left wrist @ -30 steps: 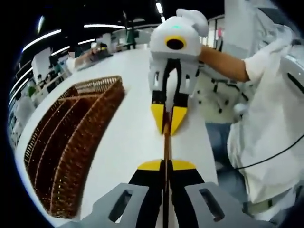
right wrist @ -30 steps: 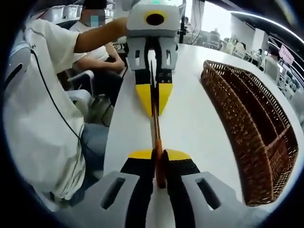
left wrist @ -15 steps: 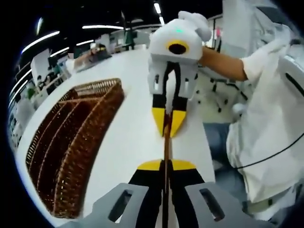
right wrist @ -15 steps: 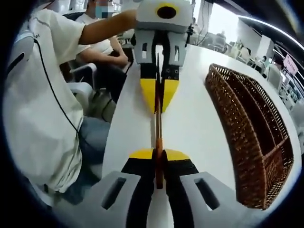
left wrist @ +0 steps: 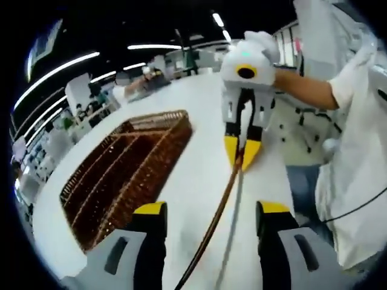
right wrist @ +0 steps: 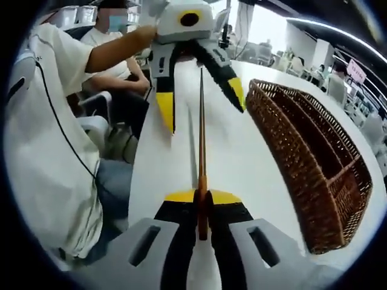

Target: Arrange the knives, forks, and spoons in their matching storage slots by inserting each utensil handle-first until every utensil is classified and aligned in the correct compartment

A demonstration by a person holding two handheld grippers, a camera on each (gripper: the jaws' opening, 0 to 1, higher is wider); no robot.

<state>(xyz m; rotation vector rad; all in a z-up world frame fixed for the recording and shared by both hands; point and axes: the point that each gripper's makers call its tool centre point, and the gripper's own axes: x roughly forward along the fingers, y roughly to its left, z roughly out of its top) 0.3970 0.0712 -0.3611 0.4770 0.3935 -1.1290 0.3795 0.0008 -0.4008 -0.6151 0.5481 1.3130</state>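
A slim utensil [right wrist: 201, 151], orange-handled, is clamped at its handle by the right gripper [right wrist: 202, 199] at lower centre. The left gripper [right wrist: 199, 99], upper centre, is spread wide. The 3-slot wicker tray [right wrist: 314, 151] lies right. Held by 1 end, the utensil may swing or slip.

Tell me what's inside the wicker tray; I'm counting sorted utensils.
No utensils show in the wicker tray; its long compartments look bare. The near wall hides part of the floor. The right gripper holds a utensil above the table.
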